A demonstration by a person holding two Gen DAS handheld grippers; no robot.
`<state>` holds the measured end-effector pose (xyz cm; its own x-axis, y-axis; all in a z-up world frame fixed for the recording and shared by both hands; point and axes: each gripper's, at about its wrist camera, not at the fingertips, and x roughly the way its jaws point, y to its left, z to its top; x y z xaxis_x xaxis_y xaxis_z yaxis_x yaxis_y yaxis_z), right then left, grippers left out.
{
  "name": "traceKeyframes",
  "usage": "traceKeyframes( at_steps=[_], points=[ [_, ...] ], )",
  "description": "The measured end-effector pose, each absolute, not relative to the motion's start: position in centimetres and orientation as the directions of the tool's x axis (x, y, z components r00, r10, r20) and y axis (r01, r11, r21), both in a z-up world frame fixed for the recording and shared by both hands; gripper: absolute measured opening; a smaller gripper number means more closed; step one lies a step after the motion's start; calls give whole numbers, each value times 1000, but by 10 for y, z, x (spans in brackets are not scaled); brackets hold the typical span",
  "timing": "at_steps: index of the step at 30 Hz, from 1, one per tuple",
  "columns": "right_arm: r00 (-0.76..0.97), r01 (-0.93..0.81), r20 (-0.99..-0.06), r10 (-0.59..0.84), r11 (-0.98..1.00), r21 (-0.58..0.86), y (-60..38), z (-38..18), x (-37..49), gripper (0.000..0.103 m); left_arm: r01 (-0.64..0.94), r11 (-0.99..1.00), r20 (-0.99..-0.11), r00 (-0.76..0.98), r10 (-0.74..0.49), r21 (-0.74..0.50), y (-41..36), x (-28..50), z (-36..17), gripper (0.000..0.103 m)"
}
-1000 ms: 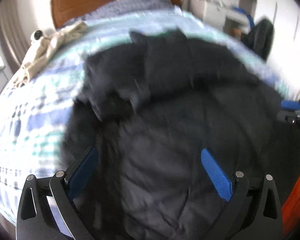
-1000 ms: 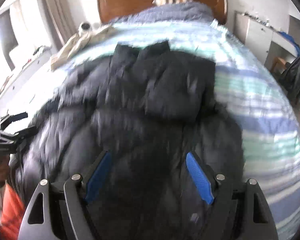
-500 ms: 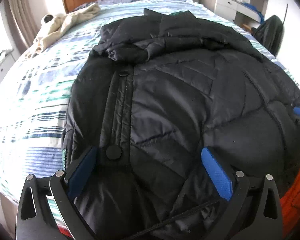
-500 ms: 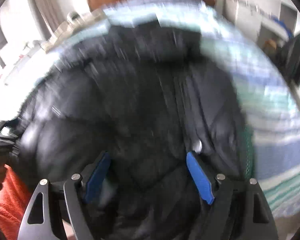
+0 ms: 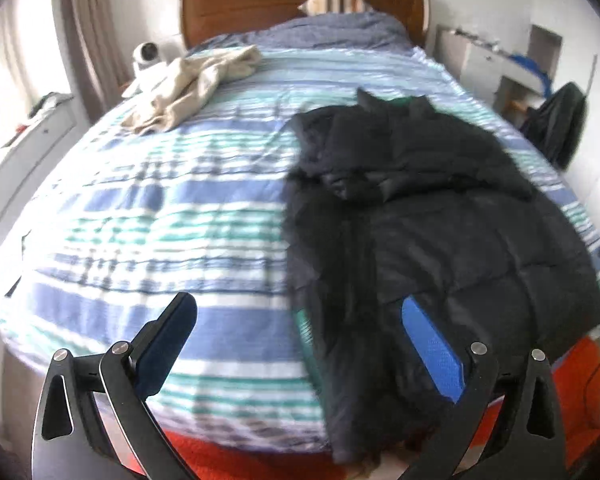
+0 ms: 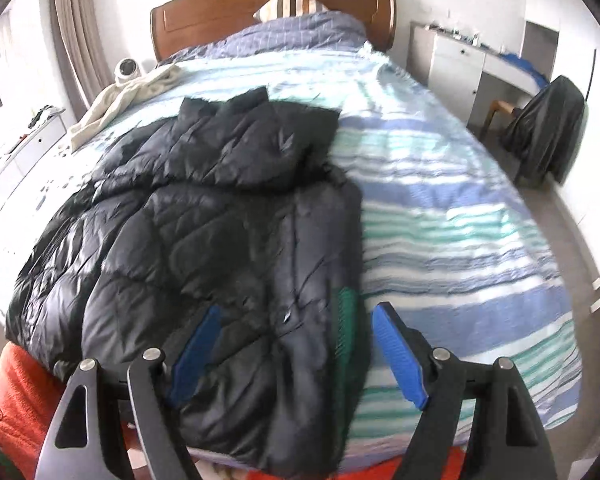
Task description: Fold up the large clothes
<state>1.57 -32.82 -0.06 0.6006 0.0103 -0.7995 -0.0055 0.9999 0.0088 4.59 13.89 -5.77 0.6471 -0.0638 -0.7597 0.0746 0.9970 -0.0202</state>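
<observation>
On the striped bed (image 6: 460,208), black jacket (image 6: 204,240) lies lengthwise, collar toward headboard (image 6: 228,12).

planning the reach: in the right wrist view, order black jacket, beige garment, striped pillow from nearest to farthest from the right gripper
1. black jacket: just beyond the right gripper, bed's near edge
2. beige garment: far left of the bed
3. striped pillow: against the headboard

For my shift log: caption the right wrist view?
Open right gripper above a black puffer jacket spread on a striped bed.

White walls, a wooden headboard (image 6: 268,8), grey curtains (image 6: 76,40), and a white desk (image 6: 460,64) beside the bed.
</observation>
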Motion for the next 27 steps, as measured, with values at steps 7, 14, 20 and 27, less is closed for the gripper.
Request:
traceKeyframes(
  at_steps=[7,14,20,27],
  points=[
    [589,-36,-803,93,995,89,-325,-49,43,80,145,984,-791,588,-168,-101,88,77,-128,102],
    [543,22,-839,41,998,63,-329,-87,45,80,162,986,-821,557,-122,-37,74,90,-162,103],
    [535,35,-845,-16,999,4,-321,-66,39,80,153,987,-832,541,-123,-47,83,81,-143,102],
    [552,20,-833,40,998,61,-327,-47,11,80,138,987,-825,546,-146,-83,95,59,-148,102]
  ],
)
